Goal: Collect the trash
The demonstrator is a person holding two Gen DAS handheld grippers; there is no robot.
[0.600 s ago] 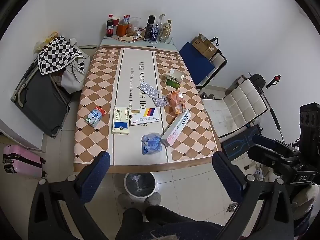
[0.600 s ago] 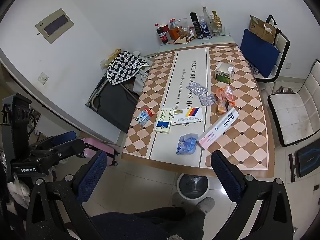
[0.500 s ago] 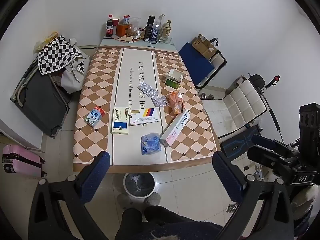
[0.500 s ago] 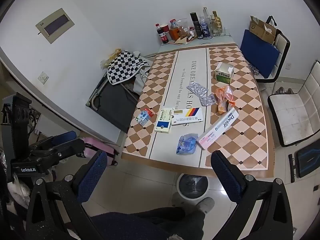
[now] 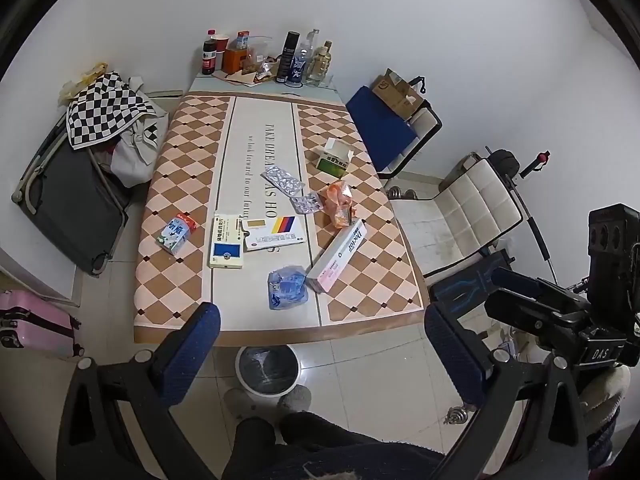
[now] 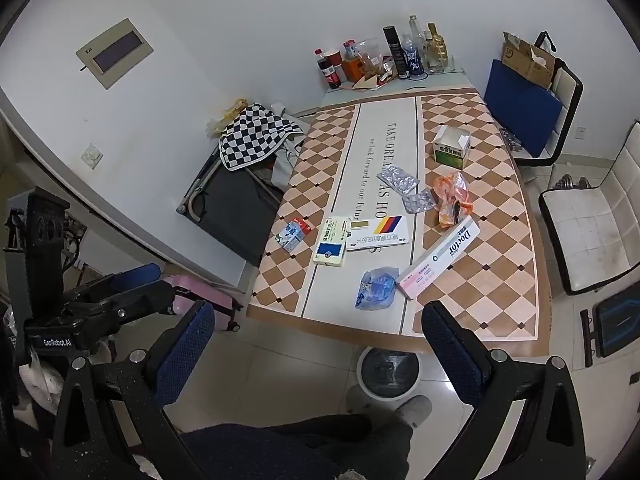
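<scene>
Trash lies on the checkered table (image 5: 176, 184): a crumpled blue wrapper (image 5: 287, 286) (image 6: 377, 288), a long pink Doctor box (image 5: 338, 254) (image 6: 440, 257), an orange wrapper (image 5: 339, 204), blister packs (image 5: 282, 180), a milk carton (image 5: 176, 233), flat medicine boxes (image 5: 227, 245) and a green box (image 5: 335, 156). A white bin (image 5: 267, 368) (image 6: 388, 370) stands on the floor under the near table edge. My left gripper (image 5: 320, 352) and right gripper (image 6: 318, 344) are both open and empty, held high above the floor short of the table.
Bottles and snacks (image 5: 276, 60) crowd the far table end. A folded cot with checkered cloth (image 5: 104, 108) stands left, a pink suitcase (image 5: 28, 324) near left. A blue chair (image 5: 384, 128) and white chair (image 5: 468, 208) stand right. The person's legs and slippers (image 5: 296, 398) are below.
Both grippers have drifted very slightly; the table view shifts a little. Nothing was grasped or moved.
</scene>
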